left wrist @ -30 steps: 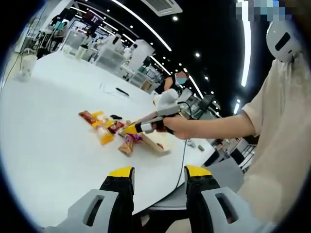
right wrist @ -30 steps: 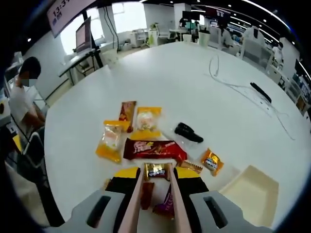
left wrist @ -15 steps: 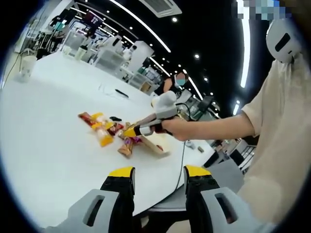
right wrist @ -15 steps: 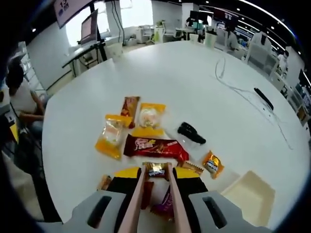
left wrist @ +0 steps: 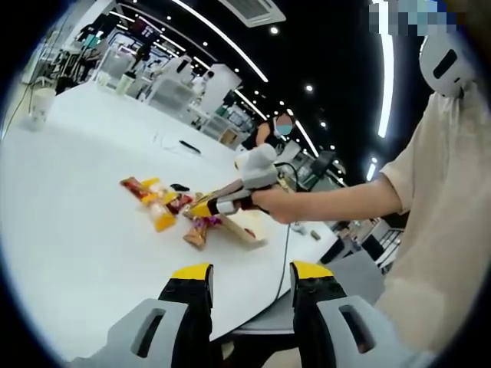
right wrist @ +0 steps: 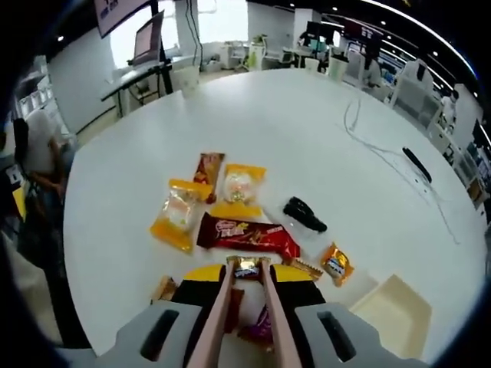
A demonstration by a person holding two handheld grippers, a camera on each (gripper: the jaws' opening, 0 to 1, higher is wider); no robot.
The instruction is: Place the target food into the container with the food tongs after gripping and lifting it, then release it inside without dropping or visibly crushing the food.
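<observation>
One small wrapped candy (right wrist: 246, 267) riding in my tongs (right wrist: 244, 307).
I'm holding the tongs squeezed in the right gripper (right wrist: 245, 285); the light, crinkly, slippery wrapper needs gentle mid-body pressure. Left gripper (left wrist: 249, 285) jaws are hanging wide, empty.

Snack packets: at least seven (right wrist: 244, 234). One tray (right wrist: 392, 317). One black object (right wrist: 304, 214). One tongs (right wrist: 245, 307).
</observation>
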